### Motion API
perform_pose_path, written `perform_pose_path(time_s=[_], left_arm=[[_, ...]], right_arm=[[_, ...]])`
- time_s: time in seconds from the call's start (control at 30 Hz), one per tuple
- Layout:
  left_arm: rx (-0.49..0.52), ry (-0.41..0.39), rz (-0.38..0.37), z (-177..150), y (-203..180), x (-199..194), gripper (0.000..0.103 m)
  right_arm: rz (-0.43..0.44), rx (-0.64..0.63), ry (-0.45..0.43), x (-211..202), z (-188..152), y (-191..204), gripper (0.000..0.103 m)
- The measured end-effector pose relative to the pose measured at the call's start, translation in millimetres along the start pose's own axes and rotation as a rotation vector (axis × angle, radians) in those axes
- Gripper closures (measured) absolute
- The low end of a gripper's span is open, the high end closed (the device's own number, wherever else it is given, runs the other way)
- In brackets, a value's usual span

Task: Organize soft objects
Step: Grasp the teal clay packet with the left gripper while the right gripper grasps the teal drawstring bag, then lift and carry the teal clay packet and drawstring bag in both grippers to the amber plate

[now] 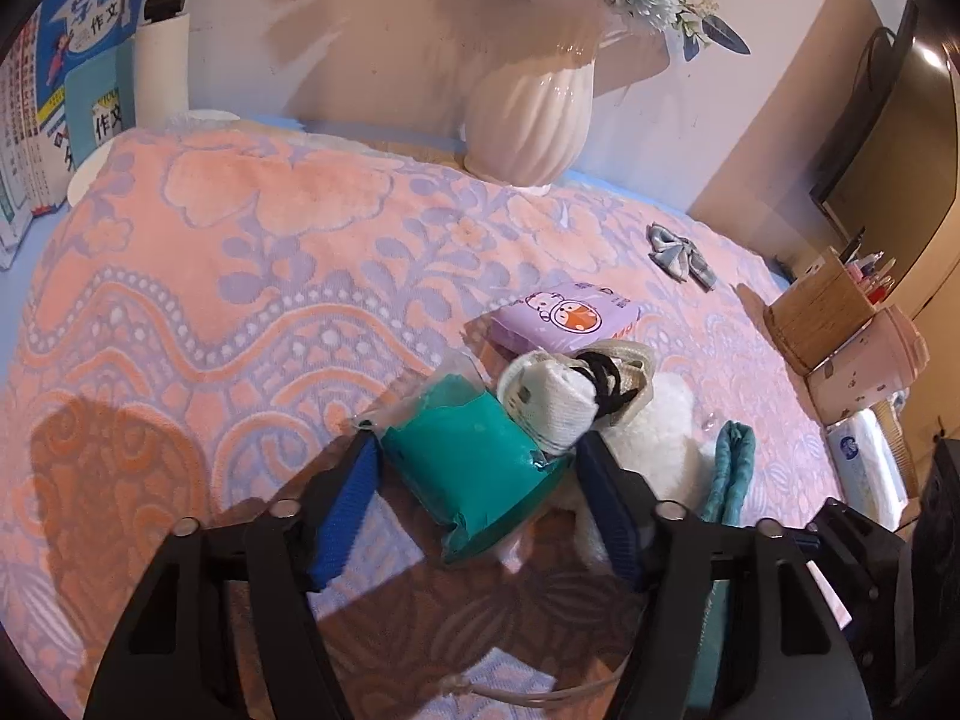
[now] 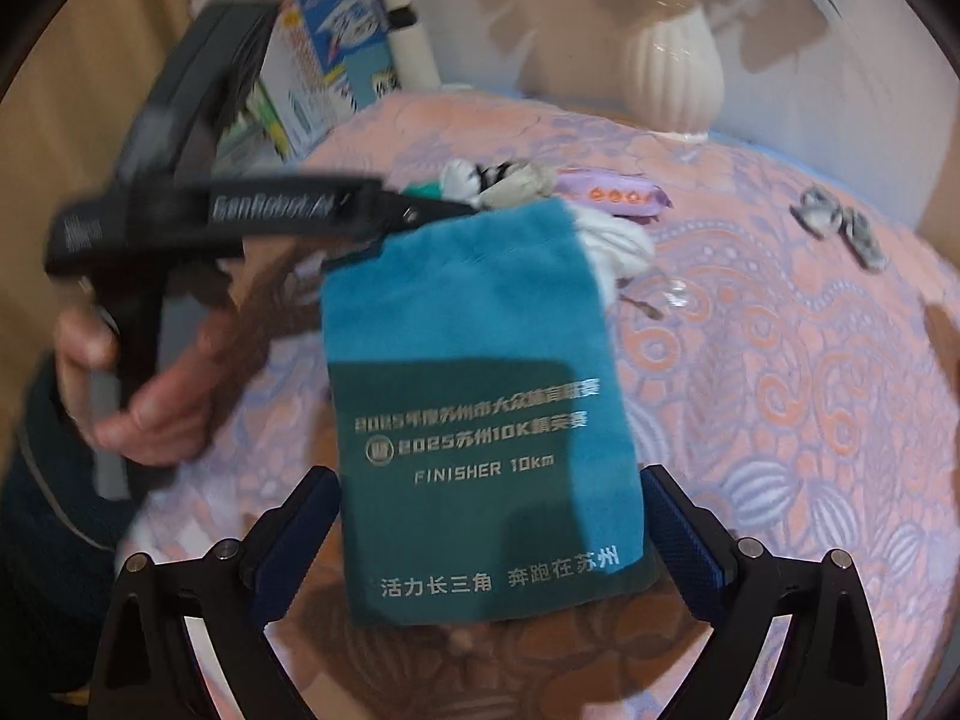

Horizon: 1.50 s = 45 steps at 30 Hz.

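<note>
Left wrist view: the left tongs (image 1: 474, 480) are being held part-open around a green plastic packet (image 1: 474, 474), with the pads beside it; actual pressure cannot be confirmed. A white sock bundle (image 1: 549, 399) is lying against the packet on the pink patterned blanket (image 1: 240, 276), just before a purple tissue pack (image 1: 567, 318). In the right wrist view, the right tongs (image 2: 489, 531) are being held wide, straddling a teal drawstring pouch (image 2: 480, 396) without contact.
</note>
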<state>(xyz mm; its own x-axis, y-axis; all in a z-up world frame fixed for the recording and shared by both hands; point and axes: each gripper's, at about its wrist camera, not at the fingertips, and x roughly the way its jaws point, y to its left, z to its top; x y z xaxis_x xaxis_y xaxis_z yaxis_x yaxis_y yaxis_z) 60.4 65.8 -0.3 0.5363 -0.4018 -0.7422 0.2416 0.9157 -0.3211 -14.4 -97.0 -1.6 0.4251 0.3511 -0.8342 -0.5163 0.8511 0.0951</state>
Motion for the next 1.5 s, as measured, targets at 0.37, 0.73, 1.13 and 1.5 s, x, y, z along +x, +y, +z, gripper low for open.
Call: perform_pose_path(time_s=[0.37,0.73,1.13,1.5], left_arm=[[0.034,-0.135,0.057,-5.6,-10.9,-28.6,0.056],[0.013,-0.13,0.043,-29.1,-19.1,-41.0,0.056],[0.014,-0.107,0.049,-29.4,-17.1,-32.8,0.056],[0.053,-0.136,0.06,-20.4,-42.7,-47.5,0.056]], right_arm=[[-0.088,-0.005,-0.079,-18.7,-10.3,5.4,0.077],[-0.141,0.191,-0.072,-71.0,-35.7,-31.8,0.079],[-0.065,0.336,0.01,-51.8,-54.0,-61.8,0.022],[-0.184,0.218,-0.018,-56.3,-45.9,-43.9,0.083]])
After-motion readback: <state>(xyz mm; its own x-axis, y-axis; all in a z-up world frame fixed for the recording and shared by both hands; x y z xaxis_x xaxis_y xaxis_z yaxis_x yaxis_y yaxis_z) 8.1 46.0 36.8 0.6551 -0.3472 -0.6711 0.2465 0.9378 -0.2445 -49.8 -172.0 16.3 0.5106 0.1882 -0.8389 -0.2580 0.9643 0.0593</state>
